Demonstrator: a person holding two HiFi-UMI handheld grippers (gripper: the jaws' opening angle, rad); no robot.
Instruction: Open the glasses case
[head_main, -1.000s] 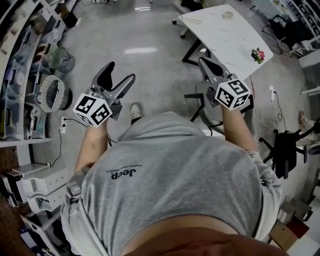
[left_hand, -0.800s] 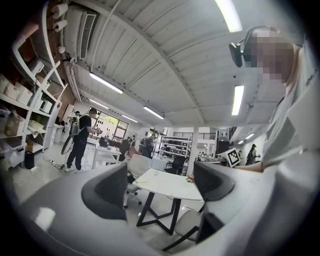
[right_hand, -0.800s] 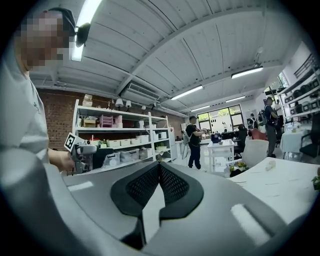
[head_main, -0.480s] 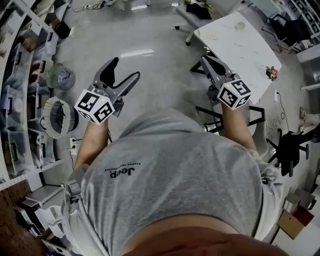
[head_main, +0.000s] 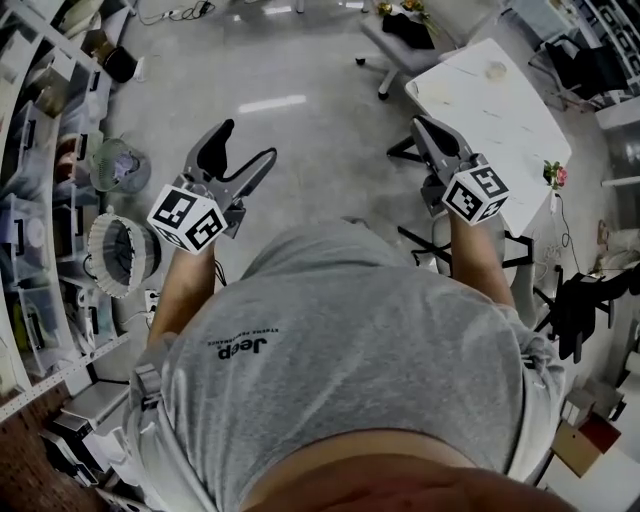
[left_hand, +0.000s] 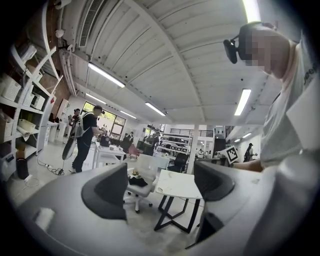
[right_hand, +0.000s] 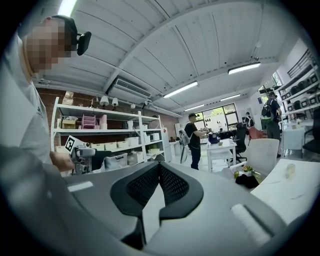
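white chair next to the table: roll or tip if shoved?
Likely rolls: the white chair sits on a splayed star base on smooth floor. Unlikely to tip, the base being wide. The dark bundle on its seat might slide off.

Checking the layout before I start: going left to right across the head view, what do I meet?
Shelving → round basket → left tool → right tool → white table

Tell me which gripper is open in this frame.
The left gripper: its fingers stand wide apart with nothing between them. On the right gripper they are pressed together, holding nothing.
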